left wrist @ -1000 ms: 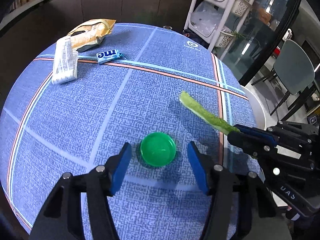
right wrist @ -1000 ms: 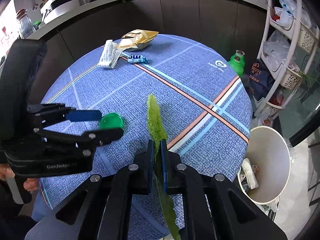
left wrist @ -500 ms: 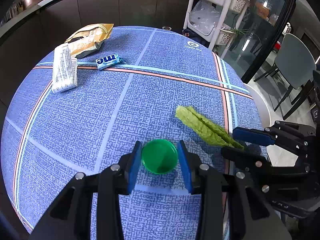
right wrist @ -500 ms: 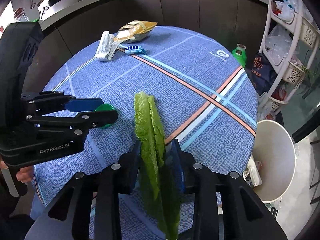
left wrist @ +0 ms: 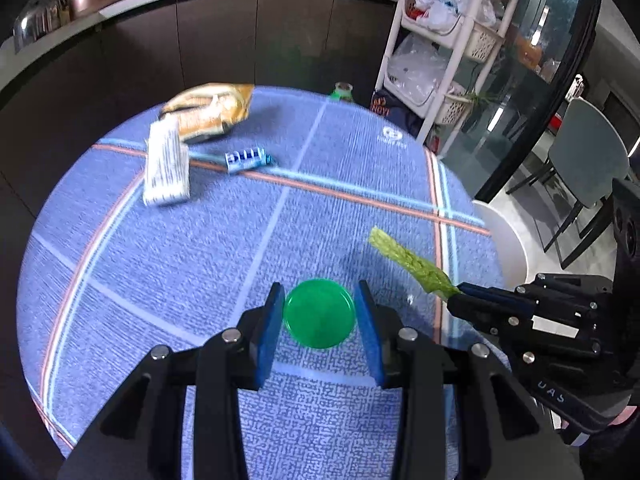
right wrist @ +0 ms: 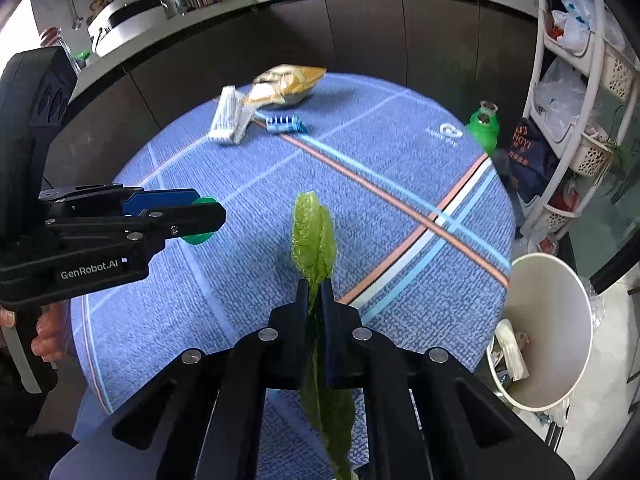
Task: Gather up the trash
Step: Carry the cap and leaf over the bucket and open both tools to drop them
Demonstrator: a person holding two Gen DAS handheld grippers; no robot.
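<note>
A round green lid [left wrist: 319, 313] sits between the blue pads of my left gripper [left wrist: 319, 296], which is shut on it and holds it just above the blue tablecloth [left wrist: 180, 264]. In the right wrist view that gripper [right wrist: 200, 210] is at the left, with the lid's edge [right wrist: 198, 238] showing below its fingers. My right gripper [right wrist: 315, 286] is shut on a long green lettuce leaf [right wrist: 312, 236]. The leaf sticks out ahead of the fingers and hangs down behind them. In the left wrist view the leaf [left wrist: 408, 260] juts from the right gripper [left wrist: 458, 294] at the lower right.
At the table's far side lie a tan chip bag [left wrist: 208, 110], a white packet [left wrist: 166, 164] and a blue gum wrapper [left wrist: 248, 159]. A white bin [right wrist: 548, 332] with scraps stands on the floor by the table's right edge. Beyond are a green bottle [right wrist: 484, 126] and a shelf rack [left wrist: 444, 40].
My left gripper closed on the green lid and lifted it off the cloth. The right jaws loosened around the leaf, then closed on it again.
</note>
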